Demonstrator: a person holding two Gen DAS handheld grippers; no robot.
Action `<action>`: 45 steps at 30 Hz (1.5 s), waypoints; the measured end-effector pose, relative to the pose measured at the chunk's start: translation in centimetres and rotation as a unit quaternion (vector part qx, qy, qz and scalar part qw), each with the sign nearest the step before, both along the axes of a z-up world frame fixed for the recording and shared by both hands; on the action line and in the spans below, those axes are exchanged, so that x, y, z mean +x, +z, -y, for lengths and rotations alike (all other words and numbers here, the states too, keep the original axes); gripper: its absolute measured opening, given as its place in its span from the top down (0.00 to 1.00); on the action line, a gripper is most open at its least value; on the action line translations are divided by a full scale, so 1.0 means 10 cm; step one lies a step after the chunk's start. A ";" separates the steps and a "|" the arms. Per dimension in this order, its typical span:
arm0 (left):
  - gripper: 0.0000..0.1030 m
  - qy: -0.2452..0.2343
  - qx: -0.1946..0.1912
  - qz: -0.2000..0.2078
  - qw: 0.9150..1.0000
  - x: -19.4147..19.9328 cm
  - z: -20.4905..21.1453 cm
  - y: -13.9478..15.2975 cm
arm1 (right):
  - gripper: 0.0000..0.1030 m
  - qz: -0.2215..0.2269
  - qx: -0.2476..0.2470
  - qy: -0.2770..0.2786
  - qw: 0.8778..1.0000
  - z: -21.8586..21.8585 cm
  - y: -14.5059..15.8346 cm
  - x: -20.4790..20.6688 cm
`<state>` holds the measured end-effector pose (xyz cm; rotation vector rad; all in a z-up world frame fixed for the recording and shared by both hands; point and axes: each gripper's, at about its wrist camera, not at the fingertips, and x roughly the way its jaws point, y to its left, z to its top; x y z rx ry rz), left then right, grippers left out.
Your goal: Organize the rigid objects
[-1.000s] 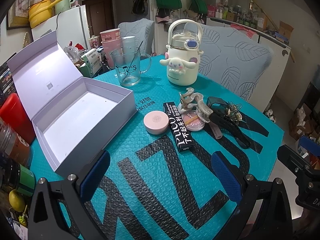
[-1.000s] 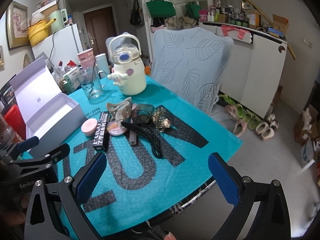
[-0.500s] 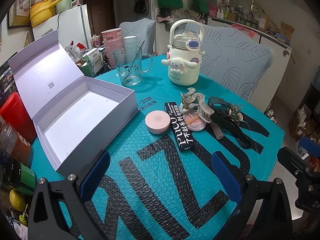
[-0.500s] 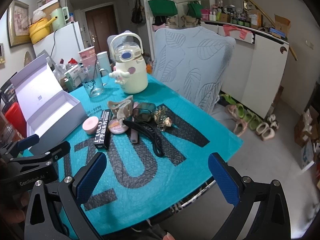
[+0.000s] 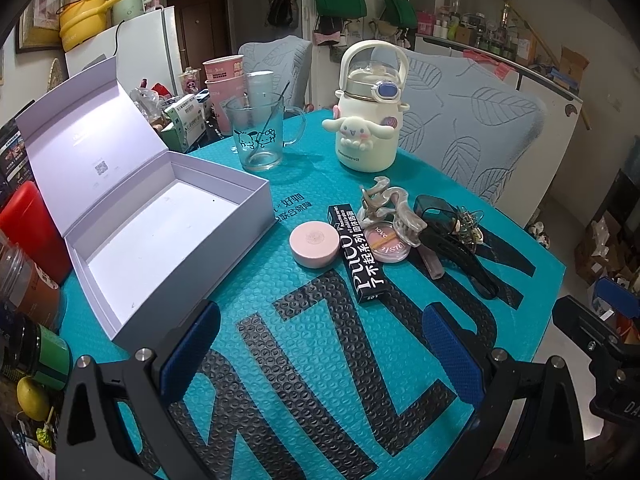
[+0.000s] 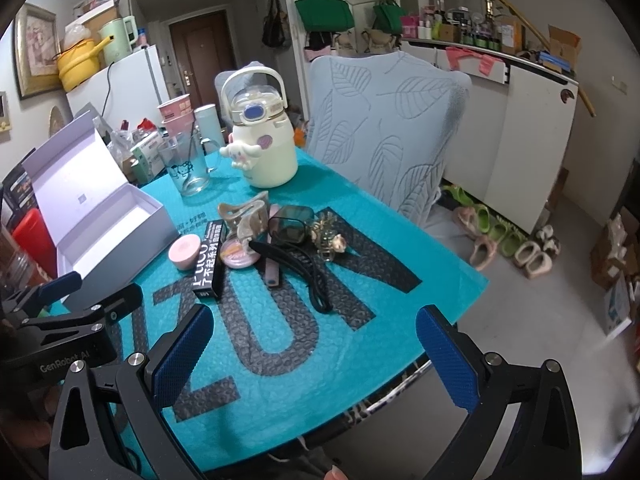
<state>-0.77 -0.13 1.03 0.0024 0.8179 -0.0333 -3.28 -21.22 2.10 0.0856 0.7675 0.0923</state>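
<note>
Several small rigid items sat clustered mid-bench on the teal bubble-wrap mat [image 5: 320, 360]: round pink compact [image 5: 314, 244], long black printed carton [image 5: 358, 254] touching its right side, clear-lidded pink blush pan [image 5: 386, 242], marbled beige hair claw clip [image 5: 390, 206] resting over the pan, dark translucent case [image 5: 435, 210], black hair clip [image 5: 464, 256], gold-toned trinket [image 5: 468, 228]. Open lavender cardboard box [image 5: 160, 232] with lid hinged up stood left of the cluster, just beside the compact, nothing inside. Behind: glass mug with cartoon print [image 5: 260, 136] and cream cartoon-dog bottle [image 5: 370, 120], both upright. Left claw [image 5: 320, 344] hovered over the mat's near edge, spread wide, holding nothing. Right claw [image 6: 316, 356] likewise released, over the bench's near right corner, well apart from the items.
</note>
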 end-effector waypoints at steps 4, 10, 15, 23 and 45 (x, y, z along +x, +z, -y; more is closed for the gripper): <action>0.00 0.001 -0.001 -0.002 1.000 0.01 -0.01 0.00 | 0.00 0.000 0.001 -0.001 1.000 0.00 0.00 0.00; 0.00 -0.001 -0.003 -0.004 1.000 0.02 -0.01 -0.01 | 0.00 -0.003 -0.004 0.009 1.000 -0.02 -0.02 0.02; 0.00 -0.002 -0.005 -0.011 1.000 0.06 -0.01 -0.03 | 0.00 -0.001 0.002 0.025 1.000 -0.03 -0.03 0.07; 0.00 0.014 0.002 -0.025 1.000 0.16 -0.03 -0.14 | 0.00 -0.008 0.006 0.055 0.998 -0.04 -0.17 0.21; 0.14 0.006 0.009 -0.065 0.998 0.80 -0.14 -0.66 | 0.00 -0.043 0.041 0.071 0.996 0.11 -0.63 0.75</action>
